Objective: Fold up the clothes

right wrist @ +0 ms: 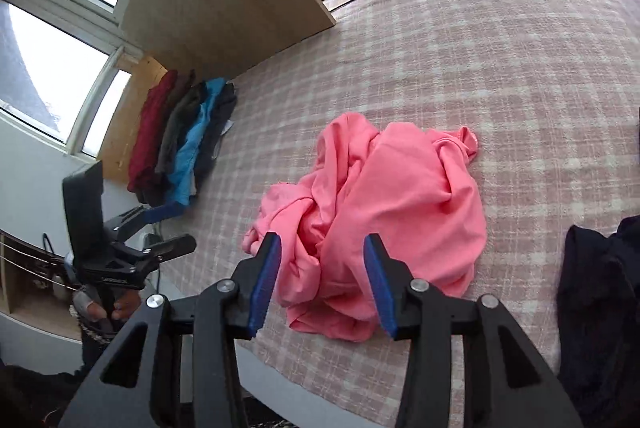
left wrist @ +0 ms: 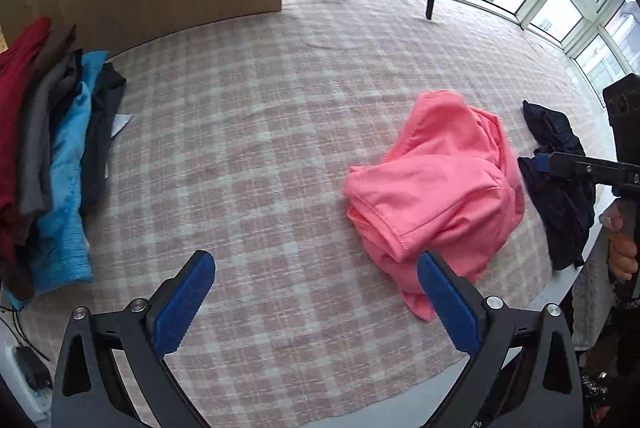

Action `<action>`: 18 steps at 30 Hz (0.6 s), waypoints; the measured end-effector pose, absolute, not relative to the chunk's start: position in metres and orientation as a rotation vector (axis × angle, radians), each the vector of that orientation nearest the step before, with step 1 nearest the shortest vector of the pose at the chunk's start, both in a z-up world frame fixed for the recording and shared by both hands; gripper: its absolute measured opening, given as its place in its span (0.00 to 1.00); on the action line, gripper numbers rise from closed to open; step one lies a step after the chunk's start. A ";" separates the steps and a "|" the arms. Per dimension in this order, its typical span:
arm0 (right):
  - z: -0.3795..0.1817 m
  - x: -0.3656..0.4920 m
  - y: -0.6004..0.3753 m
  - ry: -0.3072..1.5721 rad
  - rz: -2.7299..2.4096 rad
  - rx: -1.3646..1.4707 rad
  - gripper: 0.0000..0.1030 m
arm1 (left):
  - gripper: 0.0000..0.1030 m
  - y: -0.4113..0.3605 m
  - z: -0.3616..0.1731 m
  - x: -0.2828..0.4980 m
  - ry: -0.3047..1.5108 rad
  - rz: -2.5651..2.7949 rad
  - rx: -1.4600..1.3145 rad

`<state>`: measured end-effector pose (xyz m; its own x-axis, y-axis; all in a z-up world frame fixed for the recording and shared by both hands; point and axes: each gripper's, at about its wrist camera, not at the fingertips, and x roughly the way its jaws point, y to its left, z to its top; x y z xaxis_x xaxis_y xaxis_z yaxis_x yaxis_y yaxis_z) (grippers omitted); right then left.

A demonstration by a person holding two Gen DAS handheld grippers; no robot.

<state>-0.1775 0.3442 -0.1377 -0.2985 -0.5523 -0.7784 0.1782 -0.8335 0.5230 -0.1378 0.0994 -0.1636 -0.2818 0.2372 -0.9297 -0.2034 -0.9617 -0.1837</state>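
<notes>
1. Crumpled pink knit shirt (right wrist: 384,212): on checked cloth, right of the folded stack (right wrist: 180,136).
2. Soft, light, floppy; prob. grab at hem edge.
3. Left gripper (left wrist: 316,308) & right gripper (right wrist: 322,284): both released, nothing held.

Checked bedspread (left wrist: 280,132) bears pink garment (right wrist: 392,212), stacked clothes (left wrist: 48,164).

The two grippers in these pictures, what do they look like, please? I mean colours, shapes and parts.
Each gripper, left and right, has two black angular fingers with triangular cutouts and silver round bolts. The pads are blue, long and ribbed. A black box-shaped camera block sits on top of the left one.
</notes>
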 end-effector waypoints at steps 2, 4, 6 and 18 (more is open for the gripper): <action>-0.140 -0.179 0.346 -0.425 -2.237 1.505 0.42 | 0.99 0.123 -0.170 -0.143 -0.154 2.236 -1.683; -0.145 -0.185 0.355 -0.448 -2.221 1.530 0.42 | 0.99 0.160 -0.182 -0.148 -0.109 2.170 -1.671; -0.149 -0.192 0.366 -0.446 -2.231 1.546 0.42 | 0.98 0.200 -0.196 -0.150 0.054 2.143 -1.640; -0.189 -0.207 0.321 -0.215 -2.051 1.573 0.19 | 0.08 0.101 -0.185 -0.138 -0.026 2.388 -1.638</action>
<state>-0.2071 0.3212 -0.1889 -0.1717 -0.5055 -0.8456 0.3192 -0.8406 0.4376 -0.1384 0.1014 -0.1846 -0.3398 0.2102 -0.9167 -0.1903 -0.9699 -0.1518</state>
